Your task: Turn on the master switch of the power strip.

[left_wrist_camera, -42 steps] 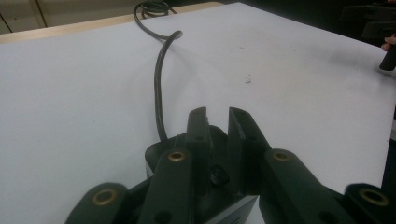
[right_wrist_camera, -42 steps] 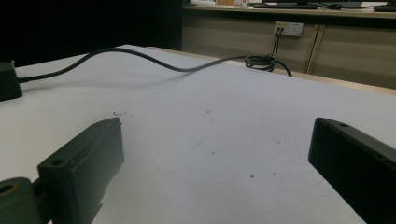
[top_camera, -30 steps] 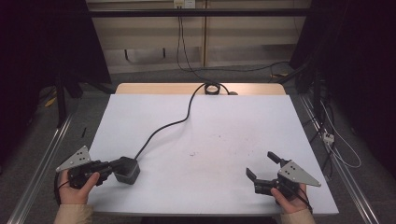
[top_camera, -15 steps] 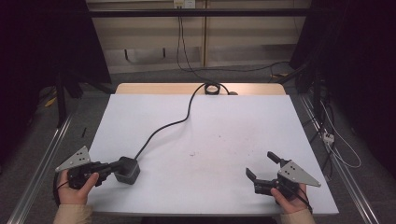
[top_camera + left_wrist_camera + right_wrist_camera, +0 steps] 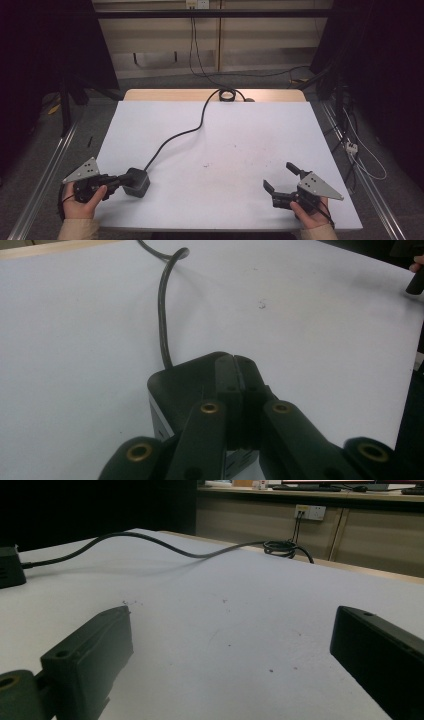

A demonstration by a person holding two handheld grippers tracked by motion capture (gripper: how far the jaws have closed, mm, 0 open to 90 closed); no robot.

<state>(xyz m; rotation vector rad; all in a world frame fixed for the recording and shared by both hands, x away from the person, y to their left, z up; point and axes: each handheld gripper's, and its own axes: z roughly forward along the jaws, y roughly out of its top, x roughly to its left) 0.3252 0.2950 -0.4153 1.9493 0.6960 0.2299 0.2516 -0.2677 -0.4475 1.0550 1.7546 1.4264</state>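
A black box-shaped adapter lies on the white sheet near the front left, and its black cable runs off toward the far edge. My left gripper is shut, its jaws pressed flat together with nothing between them. Its tips rest over the top of the adapter. At the front right my right gripper stands open just above the sheet, nothing between its jaws. The adapter also appears at the far left of the right gripper view.
The cable ends in a small coil at the table's far wooden edge. The white sheet covers the tabletop. Metal rails run along both sides. A wall socket sits behind the table.
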